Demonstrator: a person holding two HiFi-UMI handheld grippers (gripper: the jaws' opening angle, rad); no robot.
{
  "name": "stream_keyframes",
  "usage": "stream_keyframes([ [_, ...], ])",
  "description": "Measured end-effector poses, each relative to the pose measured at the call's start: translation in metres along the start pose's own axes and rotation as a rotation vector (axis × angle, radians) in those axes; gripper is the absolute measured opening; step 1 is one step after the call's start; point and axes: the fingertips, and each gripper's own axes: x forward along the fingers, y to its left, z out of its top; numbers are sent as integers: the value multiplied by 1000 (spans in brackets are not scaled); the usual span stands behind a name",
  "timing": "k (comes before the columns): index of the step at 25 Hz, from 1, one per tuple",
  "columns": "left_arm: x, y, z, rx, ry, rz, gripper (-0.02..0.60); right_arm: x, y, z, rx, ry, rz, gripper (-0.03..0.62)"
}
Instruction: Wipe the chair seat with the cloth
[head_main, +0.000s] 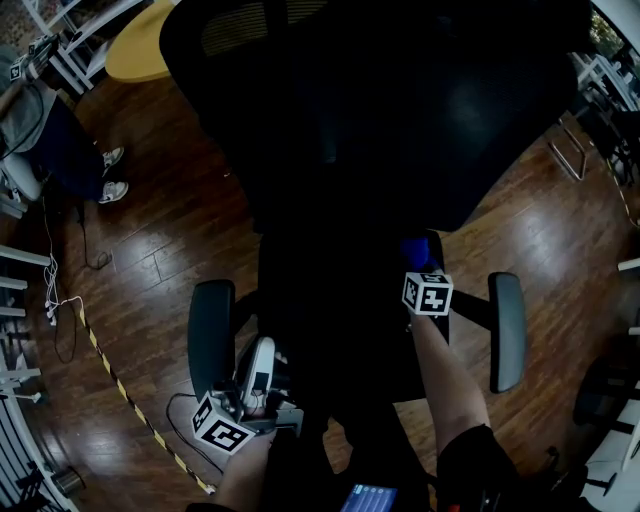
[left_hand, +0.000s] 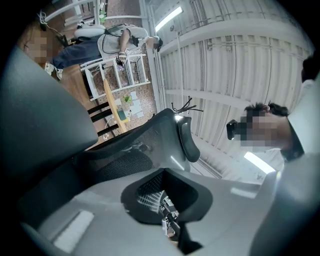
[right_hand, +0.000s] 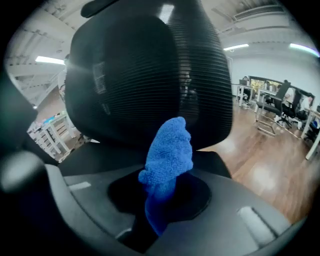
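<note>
A black office chair fills the head view, its seat (head_main: 330, 320) lying between two armrests (head_main: 212, 335) (head_main: 507, 330). My right gripper (head_main: 423, 262) hovers over the seat's right side, shut on a blue cloth (head_main: 420, 250). In the right gripper view the cloth (right_hand: 167, 160) sticks up out of the shut jaws (right_hand: 162, 200), facing the mesh backrest (right_hand: 150, 75), with the seat (right_hand: 100, 154) below. My left gripper (head_main: 262, 362) hangs low beside the left armrest, jaws together and holding nothing (left_hand: 170, 220). It points up at an armrest (left_hand: 186, 140).
A person (head_main: 50, 130) sits at the far left by white racks, and a yellow table (head_main: 140, 45) stands behind the chair. Yellow-black tape (head_main: 120, 385) and cables cross the wood floor at left. A metal frame (head_main: 570, 150) stands at the right.
</note>
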Motion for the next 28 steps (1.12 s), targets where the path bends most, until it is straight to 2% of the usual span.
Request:
stream_keyframes([
  [2,-3,-2,2,-1,3,-1,-5,6,60,3,-39,-12,100,81],
  [5,-8,-3,11,7,-5,5,-5,18,171,1,-80,-18,282,81],
  [8,-13,-7,20,11,-30,7,-5,21,267,-12,-133,11,440,81],
  [10,-17,-10,24,16,-44,7,-5,23,313,-30,-173,48,519,80],
  [12,-19,-9,23,11,-52,6,-5,30,334,-47,-206,63,545,81],
  [16,-23,-6,19,-2,-47,10,-5,34,329,-47,-201,24,526,81],
  [19,-24,-3,16,-6,-45,14,-5,38,298,-45,-176,37,460,81],
  [24,-16,-7,8,-6,-23,3,-5,43,183,-39,-116,36,260,80],
  [28,-13,-7,2,-8,-12,4,-5,19,78,-39,-62,38,86,80],
])
